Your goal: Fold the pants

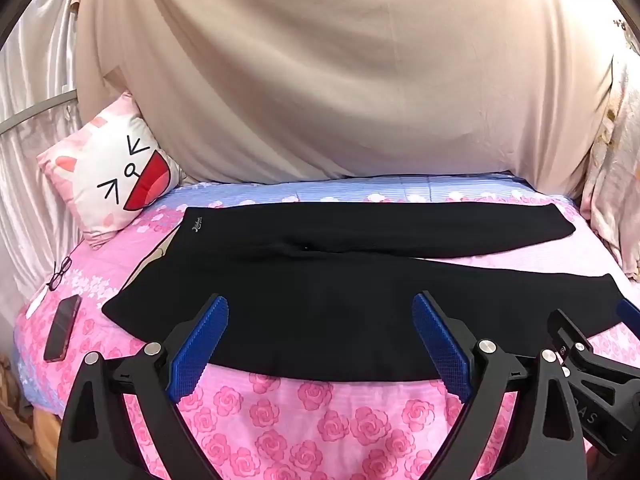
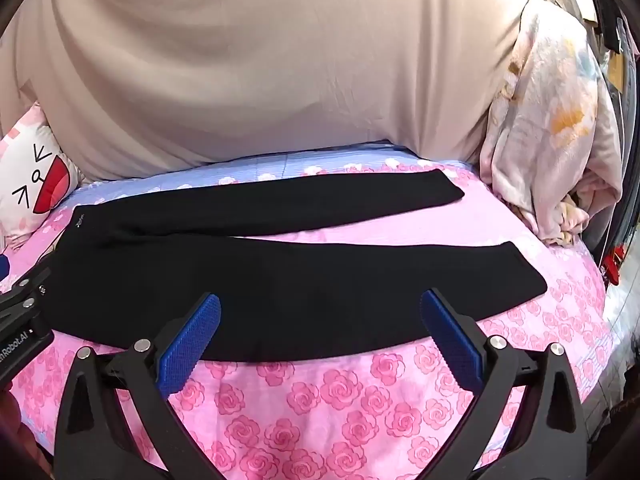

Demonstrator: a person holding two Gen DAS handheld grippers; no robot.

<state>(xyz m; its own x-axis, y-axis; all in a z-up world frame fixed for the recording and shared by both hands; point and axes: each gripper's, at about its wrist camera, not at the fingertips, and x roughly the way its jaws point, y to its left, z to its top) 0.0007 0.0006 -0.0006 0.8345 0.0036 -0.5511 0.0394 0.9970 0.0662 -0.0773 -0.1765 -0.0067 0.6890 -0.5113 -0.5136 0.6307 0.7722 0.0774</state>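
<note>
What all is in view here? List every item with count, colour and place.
pants: one, black, spread flat on the bed, legs apart, waist at left
bedsheet: one, pink rose print with a blue far strip
cushion: one, white and pink cartoon face, far left
glasses: one, dark, left edge
phone: one, black, near glasses
curtain: beige, behind
blanket: pale floral, heaped right
left gripper: open
right gripper: open
</note>
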